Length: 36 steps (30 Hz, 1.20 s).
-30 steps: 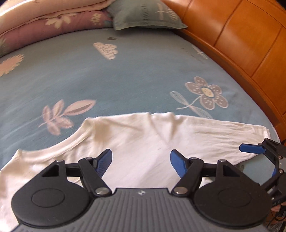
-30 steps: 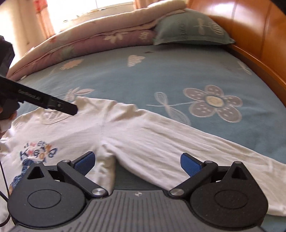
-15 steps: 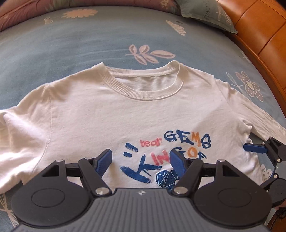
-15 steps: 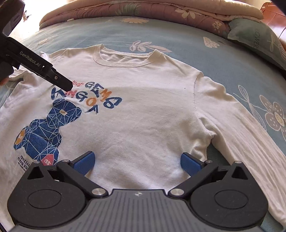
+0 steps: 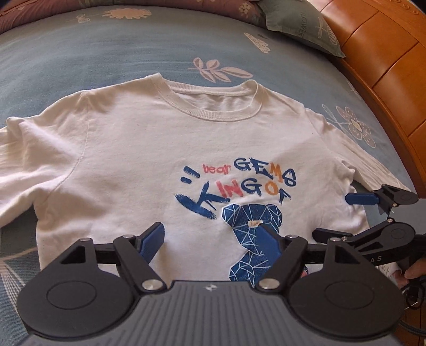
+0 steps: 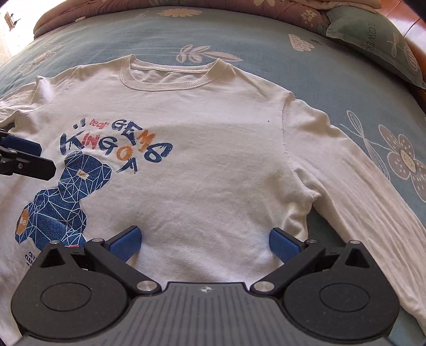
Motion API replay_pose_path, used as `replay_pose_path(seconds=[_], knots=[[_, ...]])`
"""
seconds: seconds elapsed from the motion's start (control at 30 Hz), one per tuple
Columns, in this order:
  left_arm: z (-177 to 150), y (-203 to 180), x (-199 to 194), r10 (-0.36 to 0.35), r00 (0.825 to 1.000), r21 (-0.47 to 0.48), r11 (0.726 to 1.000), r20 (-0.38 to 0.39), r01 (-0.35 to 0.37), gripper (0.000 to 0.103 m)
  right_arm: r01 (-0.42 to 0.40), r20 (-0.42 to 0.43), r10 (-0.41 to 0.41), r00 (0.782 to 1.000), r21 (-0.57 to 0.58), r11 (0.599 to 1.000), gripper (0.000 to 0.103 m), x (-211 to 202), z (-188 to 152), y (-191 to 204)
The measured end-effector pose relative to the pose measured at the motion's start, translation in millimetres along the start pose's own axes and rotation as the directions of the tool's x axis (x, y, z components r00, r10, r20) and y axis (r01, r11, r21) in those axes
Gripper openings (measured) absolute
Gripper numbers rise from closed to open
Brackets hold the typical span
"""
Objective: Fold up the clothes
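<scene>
A bed fills the room, spread with a blue-grey sheet (image 5: 106,61) printed with pale leaves and flowers. At its head lies a grey-green pillow (image 6: 378,40) lettered "FLOWER", beside a rolled mauve floral quilt (image 6: 239,4). A polished orange wooden bed frame (image 5: 386,53) curves along the right side. Bright daylight washes in from the far left corner.

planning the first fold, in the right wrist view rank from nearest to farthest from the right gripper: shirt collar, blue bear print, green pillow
From the right gripper, both pads open above the shirt's lower body:
1. Blue bear print, to its left on the shirt front.
2. Shirt collar, straight ahead at the shirt's far end.
3. Green pillow, far right corner of the bed.
</scene>
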<state>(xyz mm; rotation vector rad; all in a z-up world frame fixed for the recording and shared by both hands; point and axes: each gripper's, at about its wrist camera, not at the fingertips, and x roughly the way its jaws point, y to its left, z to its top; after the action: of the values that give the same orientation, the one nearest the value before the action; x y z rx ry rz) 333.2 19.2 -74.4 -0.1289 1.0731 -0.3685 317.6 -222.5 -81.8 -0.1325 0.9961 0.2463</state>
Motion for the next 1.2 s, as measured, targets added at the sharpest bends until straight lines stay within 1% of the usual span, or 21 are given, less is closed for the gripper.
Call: replay_pose_path(seconds=[0.1, 0.17, 0.2, 0.27, 0.33, 0.4, 0.43, 0.5, 0.53, 0.6, 0.67, 0.73, 0.83, 0.87, 0.9, 0.93, 1.0, 1.07, 1.13, 1.17, 1.2], knots=[[7, 19, 0, 0.052, 0.998, -0.049, 0.998, 0.026, -0.050, 0.076, 0.005, -0.001, -0.005, 1.000, 0.017, 1.000, 0.103, -2, 7, 3], [2, 29, 4, 0.084, 0.996, -0.072, 0.994, 0.001, -0.084, 0.075, 0.007, 0.000, -0.007, 1.000, 0.028, 1.000, 0.103, -4, 13, 6], [-4, 31, 1, 0.074, 0.997, -0.062, 0.995, 0.019, -0.072, 0.077, -0.001, 0.005, 0.001, 1.000, 0.033, 0.999, 0.103, -3, 18, 10], [-10, 32, -7, 0.064, 0.998, -0.057, 0.996, -0.002, -0.064, 0.077, -0.018, 0.016, 0.017, 1.000, 0.042, 0.999, 0.103, -3, 29, 18], [-11, 47, -22, 0.031, 0.999, -0.131, 0.991, 0.015, -0.029, 0.076, -0.045, 0.020, 0.044, 0.999, 0.026, 0.999, 0.103, 0, 38, 30], [-12, 65, -39, 0.006, 0.999, -0.210, 0.978, 0.036, 0.002, 0.076, -0.070, 0.025, 0.070, 0.997, 0.002, 0.998, 0.103, 2, 46, 43], [-13, 83, -48, 0.023, 0.998, -0.269, 0.963, 0.058, -0.006, 0.076, -0.082, 0.027, 0.082, 0.996, -0.010, 0.997, 0.103, 3, 50, 49], [-15, 120, -67, 0.060, 0.993, -0.386, 0.922, 0.098, -0.018, 0.076, -0.100, 0.031, 0.101, 0.994, -0.030, 0.995, 0.103, 5, 56, 63], [-17, 139, -77, 0.080, 0.990, -0.444, 0.896, 0.116, -0.021, 0.076, -0.111, 0.030, 0.112, 0.993, -0.034, 0.993, 0.103, 7, 59, 68], [-28, 183, -96, 0.121, 0.983, -0.561, 0.827, 0.137, -0.024, 0.076, -0.131, 0.020, 0.132, 0.991, -0.034, 0.991, 0.103, 11, 64, 78], [-42, 222, -117, 0.200, 0.968, -0.640, 0.766, 0.151, -0.058, 0.076, -0.158, 0.003, 0.158, 0.987, -0.033, 0.987, 0.103, 17, 69, 87], [-55, 252, -135, 0.247, 0.954, -0.691, 0.720, 0.169, -0.064, 0.076, -0.180, -0.003, 0.180, 0.984, -0.033, 0.983, 0.103, 21, 73, 96], [-80, 296, -156, 0.335, 0.923, -0.776, 0.627, 0.188, -0.069, 0.076, -0.204, -0.021, 0.203, 0.979, -0.048, 0.978, 0.103, 29, 77, 110], [-88, 308, -162, 0.369, 0.910, -0.799, 0.596, 0.189, -0.076, 0.076, -0.207, -0.029, 0.205, 0.978, -0.058, 0.977, 0.103, 32, 78, 115], [-97, 320, -168, 0.409, 0.892, -0.825, 0.559, 0.190, -0.080, 0.076, -0.208, -0.041, 0.205, 0.978, -0.068, 0.976, 0.103, 35, 80, 121], [-109, 333, -173, 0.435, 0.878, -0.855, 0.515, 0.198, -0.062, 0.076, -0.211, -0.045, 0.209, 0.977, -0.070, 0.975, 0.103, 37, 83, 126], [-129, 356, -177, 0.458, 0.861, -0.895, 0.446, 0.221, -0.008, 0.076, -0.236, -0.050, 0.233, 0.971, -0.066, 0.970, 0.103, 40, 87, 134], [-144, 376, -178, 0.453, 0.846, -0.906, 0.417, 0.280, 0.077, 0.077, -0.261, -0.054, 0.258, 0.965, -0.065, 0.963, 0.103, 44, 92, 144], [-146, 387, -177, 0.435, 0.836, -0.893, 0.430, 0.335, 0.135, 0.082, -0.283, -0.060, 0.279, 0.959, -0.073, 0.956, 0.103, 46, 96, 157], [-147, 393, -177, 0.428, 0.829, -0.885, 0.437, 0.361, 0.160, 0.085, -0.292, -0.063, 0.287, 0.956, -0.079, 0.953, 0.103, 47, 97, 163], [-148, 397, -176, 0.432, 0.817, -0.877, 0.449, 0.382, 0.173, 0.085, -0.302, -0.067, 0.297, 0.953, -0.085, 0.950, 0.103, 48, 99, 170]])
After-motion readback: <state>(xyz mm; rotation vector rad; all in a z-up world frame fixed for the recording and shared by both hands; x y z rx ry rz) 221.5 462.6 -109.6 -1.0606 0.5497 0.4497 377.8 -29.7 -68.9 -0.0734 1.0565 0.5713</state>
